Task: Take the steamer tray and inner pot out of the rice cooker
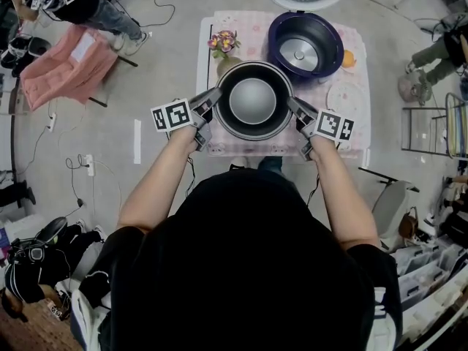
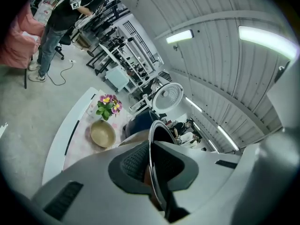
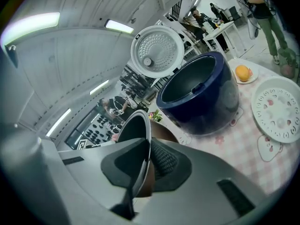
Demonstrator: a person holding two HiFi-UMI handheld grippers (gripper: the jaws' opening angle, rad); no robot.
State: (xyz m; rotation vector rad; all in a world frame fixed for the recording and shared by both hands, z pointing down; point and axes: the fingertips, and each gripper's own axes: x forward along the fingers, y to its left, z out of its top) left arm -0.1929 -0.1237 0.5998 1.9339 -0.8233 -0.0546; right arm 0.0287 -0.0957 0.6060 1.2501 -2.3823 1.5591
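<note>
The dark metal inner pot [image 1: 253, 99] hangs over the front of the table, held by its rim from both sides. My left gripper [image 1: 208, 112] is shut on the rim's left edge, my right gripper [image 1: 300, 115] on its right edge. In the left gripper view the thin rim [image 2: 157, 137] runs between the pads of that gripper [image 2: 151, 165]. The right gripper view shows the same at the rim [image 3: 137, 125] and gripper [image 3: 147, 165]. The dark blue rice cooker [image 1: 306, 44] [image 3: 199, 95] stands open behind. The white steamer tray [image 1: 345, 96] [image 3: 280, 108] lies flat to its right.
A pink checked cloth covers the table [image 1: 241, 24]. A pot of flowers [image 1: 223, 42] [image 2: 108, 106] stands at the back left, with a tan bowl [image 2: 103, 133] beside it. An orange [image 3: 242, 73] sits on a small plate. The cooker's lid [image 3: 157, 50] stands raised.
</note>
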